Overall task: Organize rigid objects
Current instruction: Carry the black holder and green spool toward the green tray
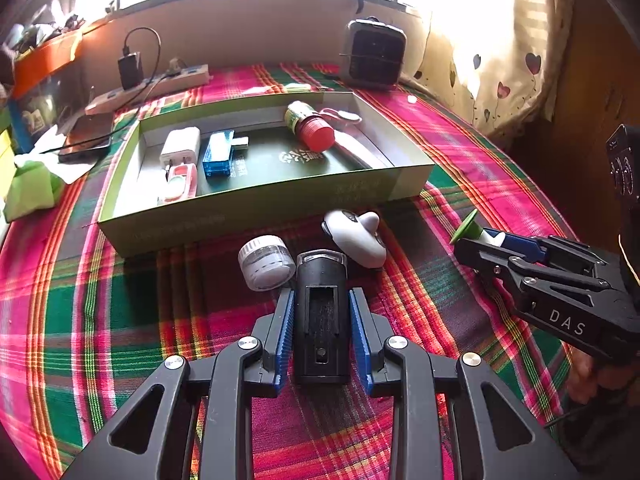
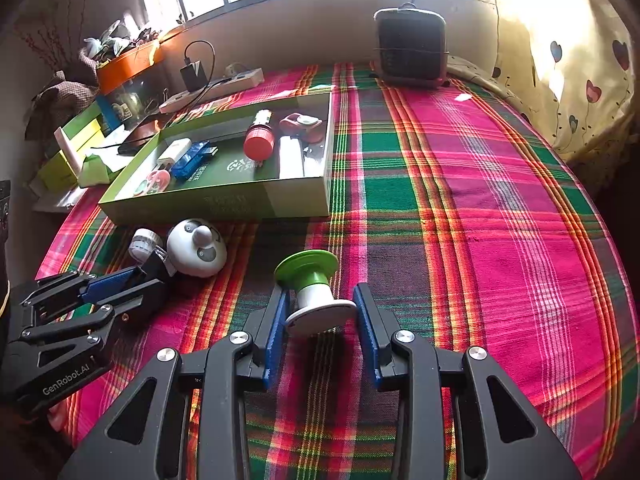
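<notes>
A black stamp-like block (image 1: 320, 320) with a clear cap lies on the plaid cloth, and my left gripper (image 1: 320, 296) is shut on it, blue pads against its sides. My right gripper (image 2: 320, 292) is shut on a green-and-white spool (image 2: 314, 280), its white disc between the pads. The left wrist view shows that gripper (image 1: 480, 244) at the right. Just ahead of the block lie a white jar (image 1: 266, 262) and a white panda-faced gadget (image 1: 356, 236). Behind them the green box (image 1: 260, 216) holds a white charger (image 1: 180, 146), a blue USB device (image 1: 219, 154), a red-capped bottle (image 1: 314, 126) and pink items.
A small grey heater (image 1: 374, 54) stands at the far edge by the window. At the back left are a power strip (image 1: 160, 84) with a plugged charger, a phone (image 1: 86, 136), and stacked boxes. A heart-print curtain (image 2: 580, 80) hangs at the right.
</notes>
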### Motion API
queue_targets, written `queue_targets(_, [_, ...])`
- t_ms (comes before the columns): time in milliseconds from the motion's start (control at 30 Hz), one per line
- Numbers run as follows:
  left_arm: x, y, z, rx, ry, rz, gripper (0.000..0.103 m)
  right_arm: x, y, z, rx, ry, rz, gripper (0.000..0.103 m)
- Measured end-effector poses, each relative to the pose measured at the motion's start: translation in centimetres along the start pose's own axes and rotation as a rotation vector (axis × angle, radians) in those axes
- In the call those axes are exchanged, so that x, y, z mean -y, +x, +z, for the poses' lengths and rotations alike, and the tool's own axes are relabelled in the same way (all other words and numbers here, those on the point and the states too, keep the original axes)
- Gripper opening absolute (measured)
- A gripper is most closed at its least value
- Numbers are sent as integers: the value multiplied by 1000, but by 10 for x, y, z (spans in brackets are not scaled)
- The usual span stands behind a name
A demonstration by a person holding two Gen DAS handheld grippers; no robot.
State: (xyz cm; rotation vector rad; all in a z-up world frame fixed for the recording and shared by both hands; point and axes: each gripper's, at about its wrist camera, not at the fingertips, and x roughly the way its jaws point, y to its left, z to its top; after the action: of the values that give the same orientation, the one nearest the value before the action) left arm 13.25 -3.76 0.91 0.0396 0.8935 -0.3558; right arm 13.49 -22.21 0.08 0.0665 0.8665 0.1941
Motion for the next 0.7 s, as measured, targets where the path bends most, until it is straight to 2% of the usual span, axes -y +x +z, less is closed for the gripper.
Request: queue_targets(700, [-1,-25,-3,43,-19,4,26,-5,-21,-2,45,-17,10,34])
